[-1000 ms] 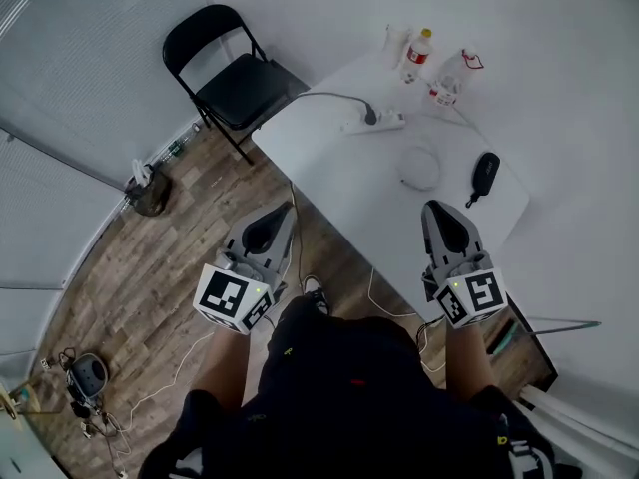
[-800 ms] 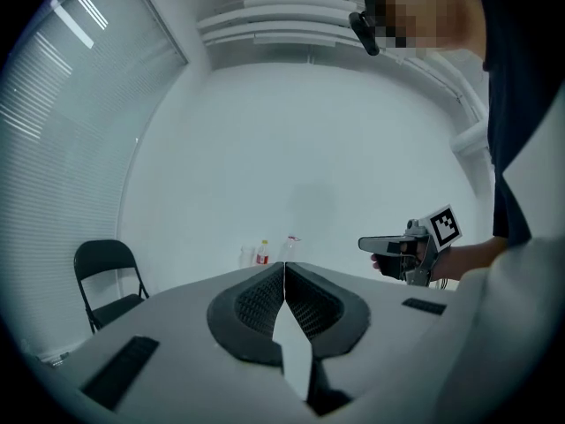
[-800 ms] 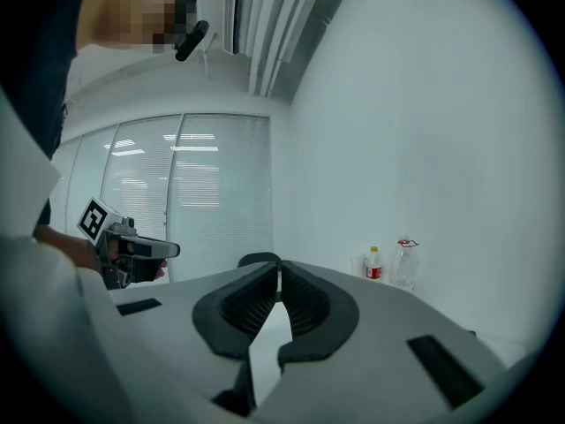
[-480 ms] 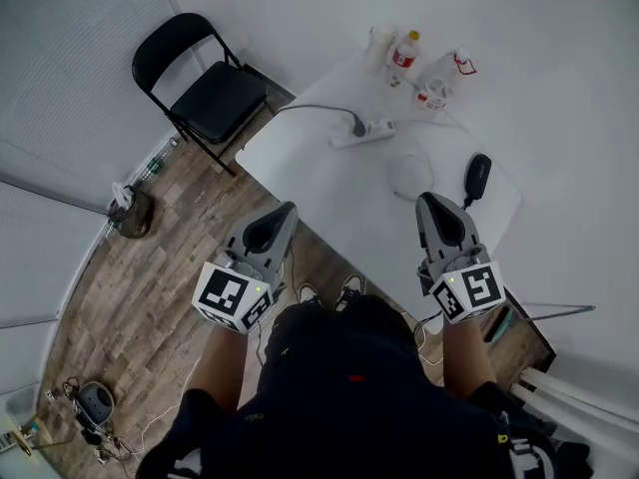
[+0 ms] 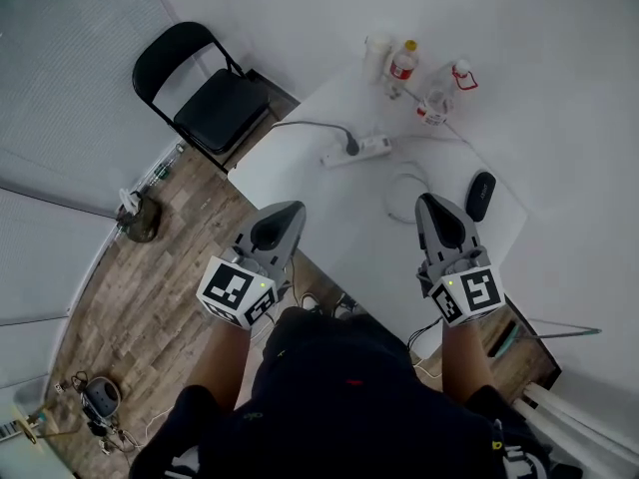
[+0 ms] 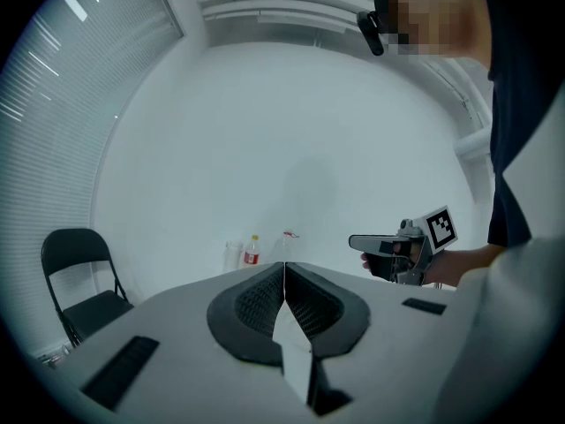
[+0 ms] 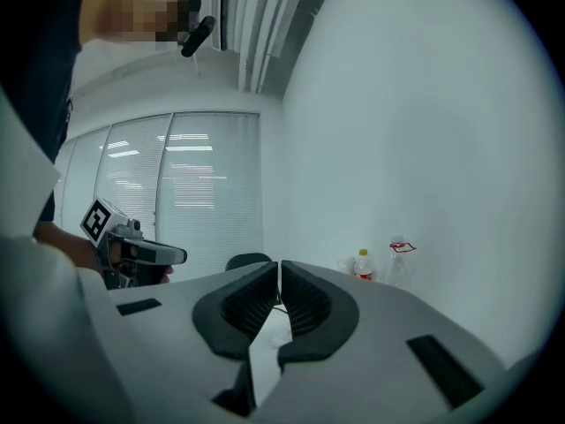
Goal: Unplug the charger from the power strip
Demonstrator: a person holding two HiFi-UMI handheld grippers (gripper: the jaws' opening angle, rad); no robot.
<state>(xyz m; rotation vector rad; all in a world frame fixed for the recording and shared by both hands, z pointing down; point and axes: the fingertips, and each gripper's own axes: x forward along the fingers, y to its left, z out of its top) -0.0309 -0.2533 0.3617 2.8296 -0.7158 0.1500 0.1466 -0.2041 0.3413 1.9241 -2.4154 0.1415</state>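
Observation:
A white power strip [image 5: 361,149] lies on the white table [image 5: 300,173], with a dark charger plug [image 5: 351,147] in it and a grey cable [image 5: 305,125] running left off the edge. My left gripper [image 5: 292,209] is shut and empty, held over the table's near edge, well short of the strip. My right gripper [image 5: 429,202] is also shut and empty, above the table's near right part. In the left gripper view the jaws [image 6: 284,266] meet, and the right gripper [image 6: 388,246] shows beside them. The right gripper view shows closed jaws [image 7: 279,265] too.
Two bottles [image 5: 401,64] [image 5: 439,94] and a cup [image 5: 376,52] stand at the table's far end. A coiled white cable [image 5: 404,182] and a black oval object [image 5: 480,196] lie right of the strip. A black folding chair [image 5: 205,96] stands on the wooden floor at the left.
Both grippers, still shut, have come forward towards the table. The power strip and the table now sit lower and nearer in the head view.

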